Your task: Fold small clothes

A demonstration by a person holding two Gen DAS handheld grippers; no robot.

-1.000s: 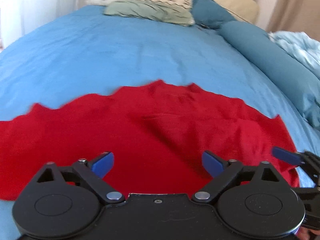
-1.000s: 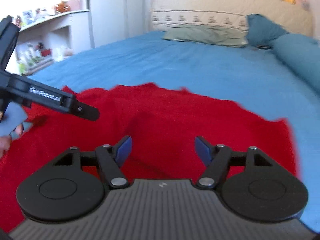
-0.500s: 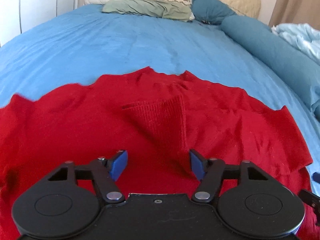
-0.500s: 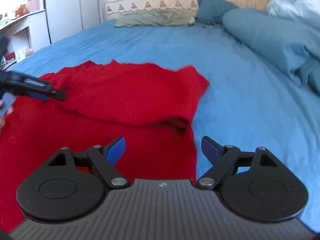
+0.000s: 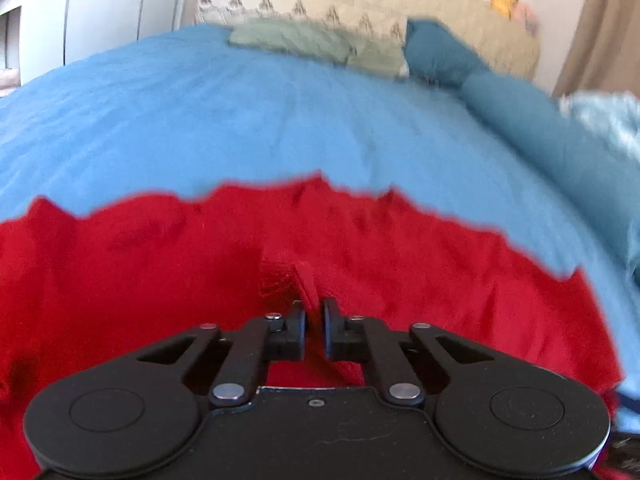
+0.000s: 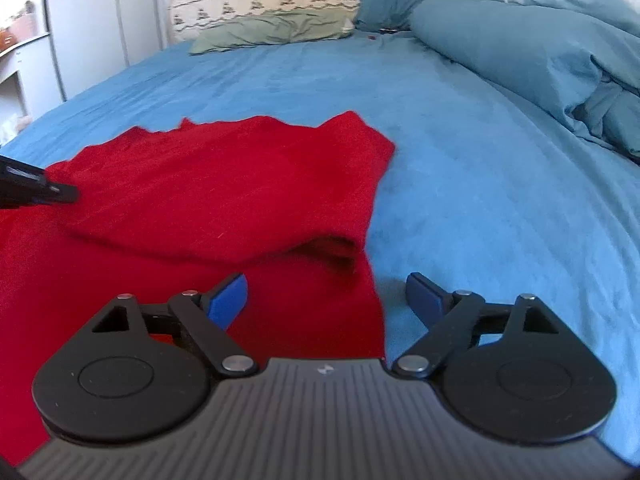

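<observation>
Pinch is on at the left gripper, its jaws nearly together on a raised ridge of the red garment, which lies spread on the blue bedsheet ahead of and beneath it. Right gripper hangs wide open, holding nothing, over the garment's right edge. Best bet, I'd say: grab that edge before lifting, so both sides rise evenly.

My left camera sits low, close over the red garment, facing the headboard. My right one, equally near, watches its right edge (both share cloth, blue bed, pillows).
</observation>
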